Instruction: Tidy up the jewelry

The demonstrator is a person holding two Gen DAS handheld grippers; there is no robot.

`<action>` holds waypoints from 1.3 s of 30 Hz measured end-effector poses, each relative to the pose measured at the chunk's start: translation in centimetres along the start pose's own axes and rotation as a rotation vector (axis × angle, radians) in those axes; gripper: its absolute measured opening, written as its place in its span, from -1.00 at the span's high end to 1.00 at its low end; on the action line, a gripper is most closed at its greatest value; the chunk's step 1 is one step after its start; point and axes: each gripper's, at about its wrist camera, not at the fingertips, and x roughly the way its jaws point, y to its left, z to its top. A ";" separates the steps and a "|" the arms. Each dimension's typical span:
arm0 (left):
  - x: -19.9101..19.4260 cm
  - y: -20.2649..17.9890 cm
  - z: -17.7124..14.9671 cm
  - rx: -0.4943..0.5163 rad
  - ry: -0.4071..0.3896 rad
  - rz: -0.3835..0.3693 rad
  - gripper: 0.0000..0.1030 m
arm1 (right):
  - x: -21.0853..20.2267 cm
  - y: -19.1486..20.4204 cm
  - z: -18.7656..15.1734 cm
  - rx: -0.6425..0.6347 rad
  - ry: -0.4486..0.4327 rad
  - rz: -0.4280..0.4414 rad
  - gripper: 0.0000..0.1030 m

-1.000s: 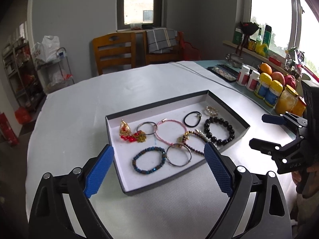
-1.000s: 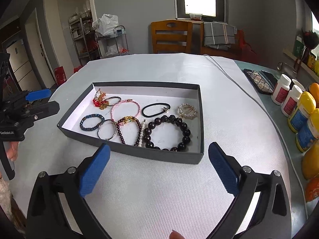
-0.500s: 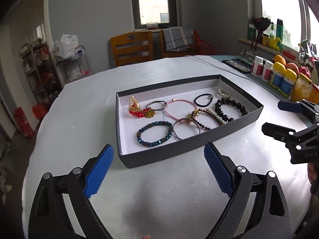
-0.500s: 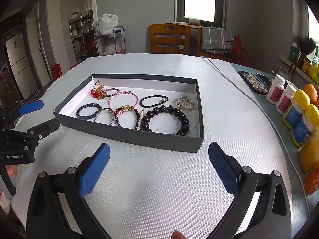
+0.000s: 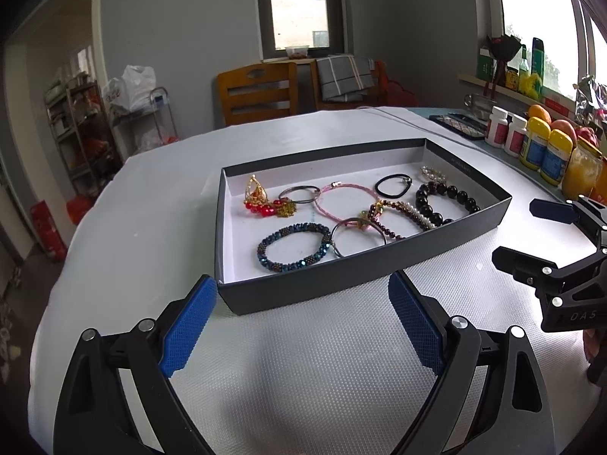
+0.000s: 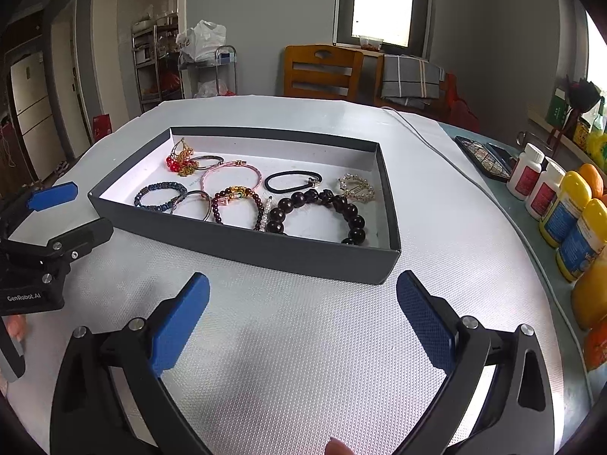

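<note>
Left wrist view. The left gripper (image 5: 301,322) hovers low over the white-covered bench (image 5: 151,227), its blue-padded fingers (image 5: 187,328) spread wide apart and empty, just short of the near wall of a shallow dark box (image 5: 341,276). On the box's white floor lie a blue beaded bracelet (image 5: 294,246) nearest the camera, a thin metal bangle (image 5: 358,233) touching it, a pink cord bracelet (image 5: 347,201), a red-and-gold ornament (image 5: 261,199), a black hair tie (image 5: 392,185) and a large dark bead bracelet (image 5: 444,201). The right gripper (image 5: 531,233) enters from the right edge, clear of the box, fingers apart.

Right wrist view. The right gripper (image 6: 303,316) is held above the bench (image 6: 303,360) in front of the box (image 6: 303,252), fingers (image 6: 425,318) wide apart, nothing between them. The dark bead bracelet (image 6: 322,212) lies closest; a gold clasp ornament (image 6: 356,187) sits beyond it toward the right wall. The left gripper (image 6: 72,212) shows at the left edge, open and beside the box's left corner. Bottles (image 6: 569,216) stand along the bench's right edge.
</note>
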 end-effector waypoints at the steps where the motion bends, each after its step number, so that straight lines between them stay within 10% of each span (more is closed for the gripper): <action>1: 0.0 0.0 0.0 -0.001 0.000 0.001 -0.82 | 0.0 0.0 0.0 0.001 -0.001 0.005 -0.89; 39: 0.0 -0.1 0.0 0.006 0.002 0.010 -0.82 | 0.1 -0.3 -0.1 0.013 -0.004 0.010 -0.89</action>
